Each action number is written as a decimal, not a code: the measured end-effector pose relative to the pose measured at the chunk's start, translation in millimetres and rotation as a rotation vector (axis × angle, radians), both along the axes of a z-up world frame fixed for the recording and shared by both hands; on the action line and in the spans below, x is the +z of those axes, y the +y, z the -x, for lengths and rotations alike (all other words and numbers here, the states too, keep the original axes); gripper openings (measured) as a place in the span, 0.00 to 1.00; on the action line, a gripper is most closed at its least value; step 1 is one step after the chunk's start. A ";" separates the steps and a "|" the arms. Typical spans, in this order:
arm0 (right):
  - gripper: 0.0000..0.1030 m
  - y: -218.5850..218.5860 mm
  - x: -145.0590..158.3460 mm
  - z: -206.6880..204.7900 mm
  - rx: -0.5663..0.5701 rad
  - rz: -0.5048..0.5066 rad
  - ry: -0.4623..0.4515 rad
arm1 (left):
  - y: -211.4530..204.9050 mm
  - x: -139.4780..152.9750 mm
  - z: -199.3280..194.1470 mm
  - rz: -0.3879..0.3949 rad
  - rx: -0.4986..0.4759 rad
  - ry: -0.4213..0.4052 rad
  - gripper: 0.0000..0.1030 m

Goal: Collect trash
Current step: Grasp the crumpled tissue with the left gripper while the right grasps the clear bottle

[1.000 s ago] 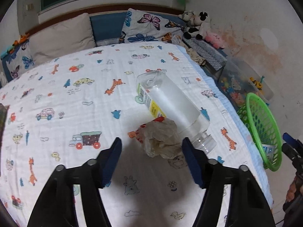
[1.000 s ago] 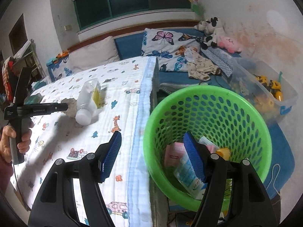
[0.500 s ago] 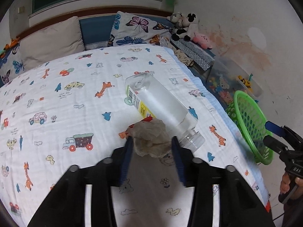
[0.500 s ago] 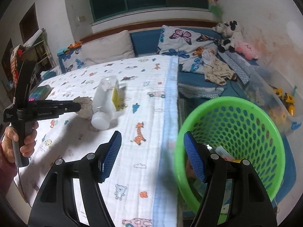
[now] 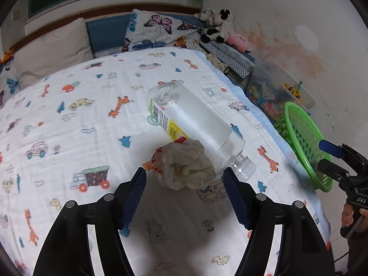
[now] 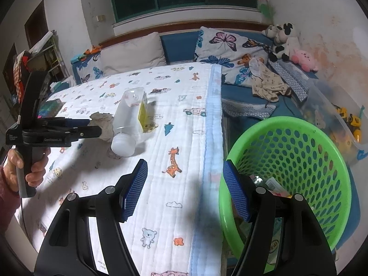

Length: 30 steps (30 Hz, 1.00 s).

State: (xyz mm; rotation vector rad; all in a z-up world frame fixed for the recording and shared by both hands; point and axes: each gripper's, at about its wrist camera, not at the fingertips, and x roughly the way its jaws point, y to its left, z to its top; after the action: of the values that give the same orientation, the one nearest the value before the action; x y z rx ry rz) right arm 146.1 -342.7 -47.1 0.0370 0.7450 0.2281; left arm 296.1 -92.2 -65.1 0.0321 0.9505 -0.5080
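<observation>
A crumpled plastic wrapper [image 5: 184, 163] lies on the patterned bed sheet, touching a clear plastic bottle [image 5: 195, 124] that lies on its side. My left gripper [image 5: 185, 181] is open, its tips just short of the wrapper on either side. The wrapper [image 6: 103, 124] and bottle [image 6: 131, 124] also show in the right wrist view. My right gripper [image 6: 185, 184] is open and empty above the bed's edge, beside the green basket [image 6: 299, 133], which holds several wrappers.
Pillows [image 5: 53, 53] and plush toys [image 5: 216, 25] line the headboard. A clear toy bin [image 6: 333, 112] stands beyond the basket, against the wall. Folded cloth [image 6: 269, 85] lies beside the bed. A shelf [image 6: 34, 69] stands at far left.
My left gripper narrowed around the wrapper half a second ago and has opened wide again; the wrapper stays on the sheet. My right gripper moved left, from over the basket toward the bed edge.
</observation>
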 end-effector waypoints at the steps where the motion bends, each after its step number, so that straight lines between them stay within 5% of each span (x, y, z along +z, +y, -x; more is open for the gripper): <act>1: 0.67 0.9 -0.5 -1.4 0.002 0.003 0.002 | 0.3 -2.1 -2.2 0.001 0.001 0.003 0.65; 10: 0.67 17.1 -4.0 -23.1 0.045 0.001 0.025 | 11.1 -1.2 4.7 0.044 -0.022 -0.005 0.35; 30: 0.66 122.5 -13.8 -107.2 0.194 0.003 0.091 | 68.5 33.7 34.8 -0.013 0.080 -0.097 0.34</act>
State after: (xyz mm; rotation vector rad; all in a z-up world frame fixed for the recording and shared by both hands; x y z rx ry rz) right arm 253.4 -220.2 -60.9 -0.0280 0.8407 0.4124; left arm 261.3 -23.7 -31.4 0.0294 0.8568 -0.4224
